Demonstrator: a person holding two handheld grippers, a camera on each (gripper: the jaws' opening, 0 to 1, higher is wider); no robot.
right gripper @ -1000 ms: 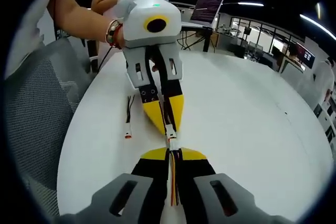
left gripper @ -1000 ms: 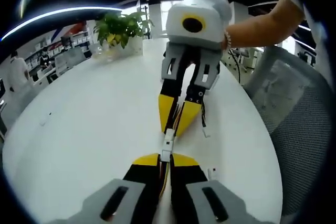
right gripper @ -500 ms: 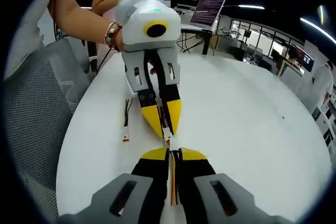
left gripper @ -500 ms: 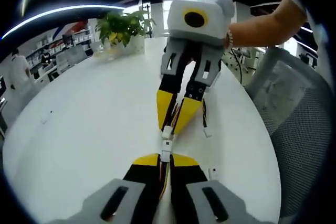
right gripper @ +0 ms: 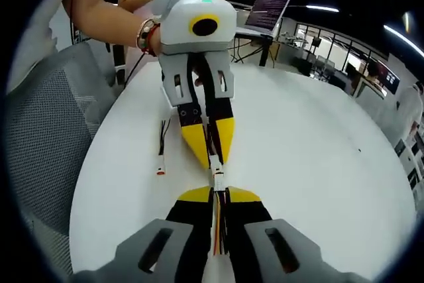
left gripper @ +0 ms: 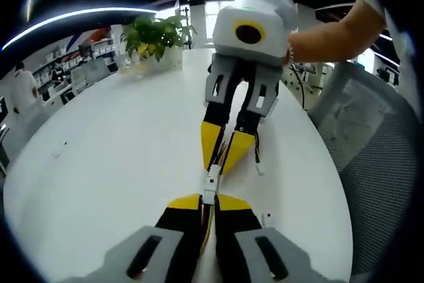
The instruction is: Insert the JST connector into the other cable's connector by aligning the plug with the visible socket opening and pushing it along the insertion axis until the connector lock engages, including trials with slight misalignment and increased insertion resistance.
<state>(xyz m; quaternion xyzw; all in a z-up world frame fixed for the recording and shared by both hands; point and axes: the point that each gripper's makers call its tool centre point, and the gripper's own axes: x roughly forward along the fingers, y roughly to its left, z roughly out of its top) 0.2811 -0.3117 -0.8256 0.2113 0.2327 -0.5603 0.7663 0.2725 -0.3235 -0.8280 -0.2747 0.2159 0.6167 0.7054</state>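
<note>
— Where do the connectors sit against the two tools?
— Right between the tips. In the left gripper view the left gripper [left gripper: 209,202] has its yellow-tipped jaws pressed together on a bundle of coloured wires, and the small white JST connector [left gripper: 210,193] juts out just past them. The right gripper [left gripper: 225,158] comes in nose-first from above, jaws pinched on its own cable, with the mating connector [left gripper: 213,178] at its tip touching the first one.
— And from the other side?
— The right gripper view mirrors it: the right gripper [right gripper: 218,195] clamps red, yellow and black wires, the left gripper [right gripper: 213,157] points down at it, and the two white housings [right gripper: 217,180] meet end to end above the white table [right gripper: 318,164].
— Are they locked?
— I can't tell – the housings are tiny and pale, and the seam and latch blur together.
— Anything else on the table?
— A spare cable [right gripper: 161,145], dark wires with a pale plug tipped in red, lies loose beside the left gripper. A potted plant [left gripper: 154,35] stands at the far edge, and a grey mesh chair [left gripper: 377,164] is partly cut off by the view's edge.
— Surfaces?
— Smooth glossy tabletop, matt black jaw pads with yellow wedge ends, grey slotted finger bases
</note>
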